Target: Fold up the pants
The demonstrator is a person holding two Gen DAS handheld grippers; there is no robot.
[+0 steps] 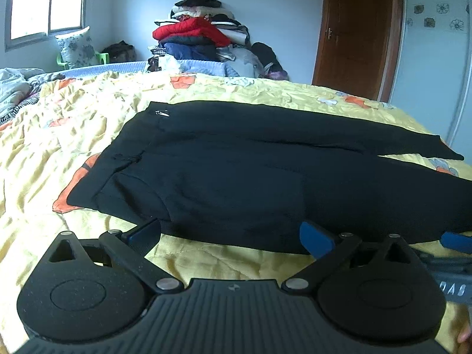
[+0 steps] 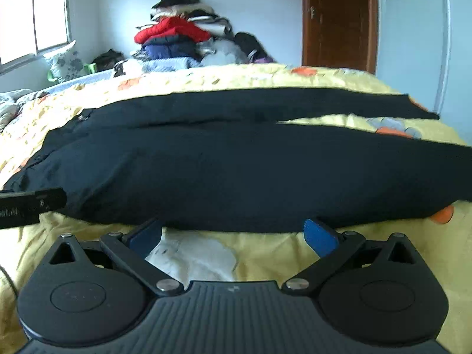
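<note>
While the black pants (image 1: 265, 177) lay flat across the yellow bedspread (image 1: 73, 135), waistband leftward, both claws, left (image 1: 236, 236) and right (image 2: 236, 233), hung spread and empty at their near edge.

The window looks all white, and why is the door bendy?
Left wrist view: daylight overexposes the window; the fisheye lens curves the door. Right wrist view: same white window, and the black pants show little detail, slightly blurred.
</note>
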